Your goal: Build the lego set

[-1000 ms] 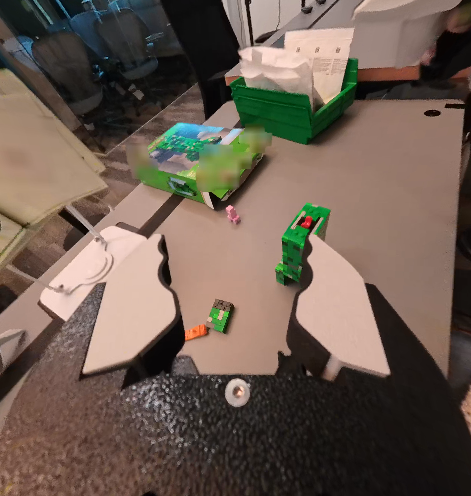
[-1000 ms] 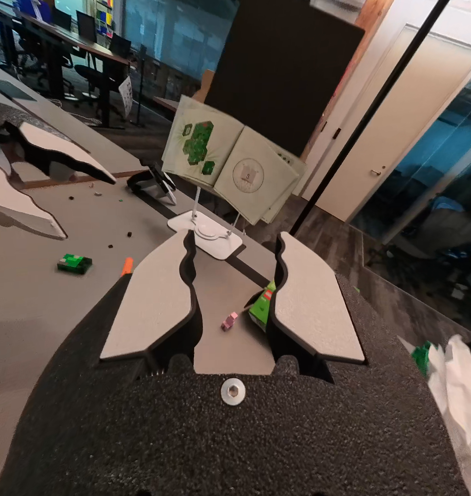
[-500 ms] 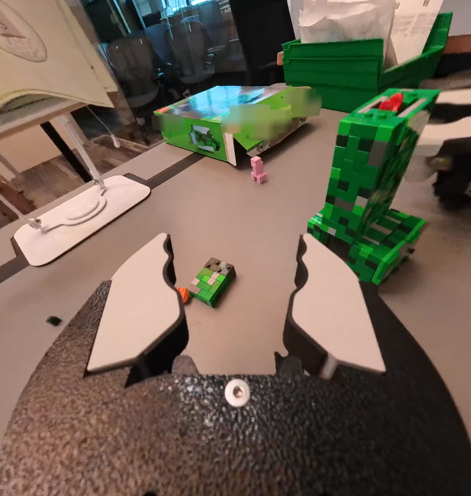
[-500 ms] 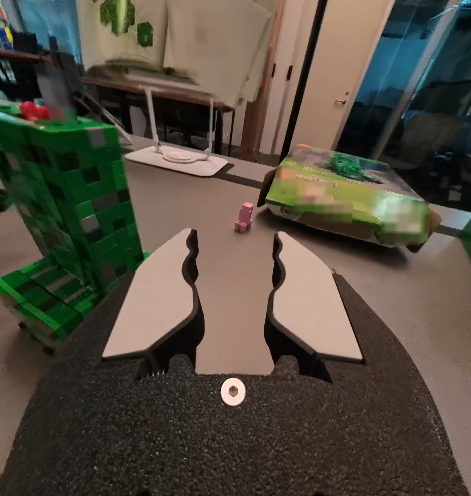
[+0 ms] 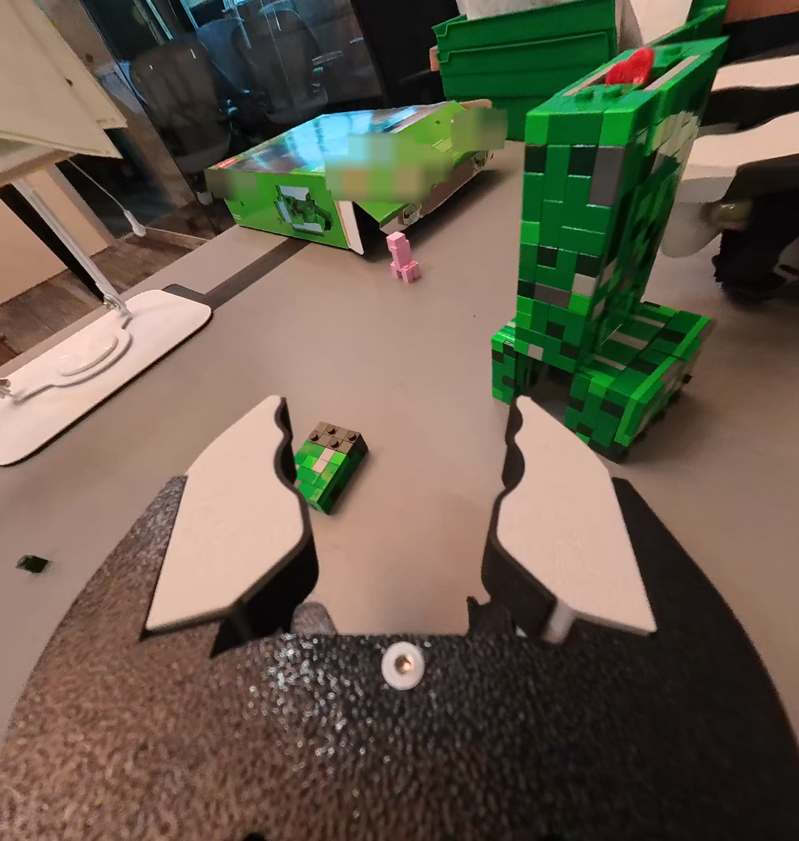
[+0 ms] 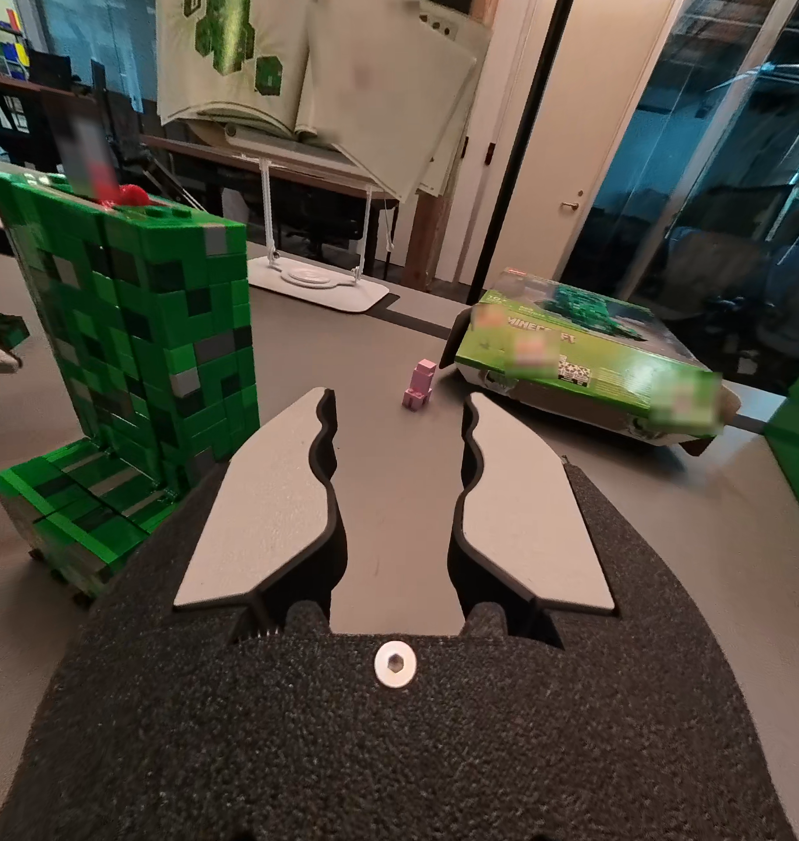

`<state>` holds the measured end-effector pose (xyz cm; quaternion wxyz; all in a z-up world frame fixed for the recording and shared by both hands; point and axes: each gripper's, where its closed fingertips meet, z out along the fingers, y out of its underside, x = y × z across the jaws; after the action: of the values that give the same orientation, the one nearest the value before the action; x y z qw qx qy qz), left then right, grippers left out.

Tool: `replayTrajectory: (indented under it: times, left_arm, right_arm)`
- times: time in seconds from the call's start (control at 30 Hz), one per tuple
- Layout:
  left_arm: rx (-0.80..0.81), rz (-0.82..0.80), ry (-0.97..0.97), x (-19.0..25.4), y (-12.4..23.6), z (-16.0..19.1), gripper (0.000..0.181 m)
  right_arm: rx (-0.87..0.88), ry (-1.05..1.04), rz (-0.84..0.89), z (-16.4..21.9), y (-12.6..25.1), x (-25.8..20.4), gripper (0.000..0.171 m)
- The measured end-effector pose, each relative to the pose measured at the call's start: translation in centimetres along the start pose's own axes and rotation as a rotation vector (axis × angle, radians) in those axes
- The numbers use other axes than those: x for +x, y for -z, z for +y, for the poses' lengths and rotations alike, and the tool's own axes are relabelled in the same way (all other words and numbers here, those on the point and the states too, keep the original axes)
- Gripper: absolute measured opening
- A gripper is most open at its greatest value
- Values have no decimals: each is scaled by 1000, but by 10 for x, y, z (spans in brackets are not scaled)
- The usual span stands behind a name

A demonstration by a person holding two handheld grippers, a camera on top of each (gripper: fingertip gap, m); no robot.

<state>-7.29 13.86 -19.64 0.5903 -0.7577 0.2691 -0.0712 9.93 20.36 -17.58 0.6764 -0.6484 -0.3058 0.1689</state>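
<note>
Green brick tower [image 5: 588,218] stands at the frame's right on the grey table [image 5: 343,346]. Left tool [image 5: 399,437], jaws apart and empty, sits low over a small green block [image 5: 331,468] touching its left finger. Right tool [image 6: 397,425] gapes empty. Closing off-centre could skid the block away.

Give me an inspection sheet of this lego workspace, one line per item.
Surface: grey table, dark seam across its far part.
Job's things: tall green build upright, red piece on top; small green block lying flat; pink figure standing; set box lying open-ended.
Clutter: tiny dark piece; green bin.
Grippers: left gripper open above the small block; right gripper open, empty.
Cables: nothing seen.
Surroundings: booklet on white stand; office chairs, glass walls, door.
</note>
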Motion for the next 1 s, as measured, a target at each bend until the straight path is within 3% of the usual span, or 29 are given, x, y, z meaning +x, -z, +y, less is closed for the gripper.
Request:
replayTrajectory:
  times: [1.0]
  left_arm:
    - [45,52,21,9,-2,-2,90]
  right_arm:
    - [49,2,-24,-7,5,-4,50]
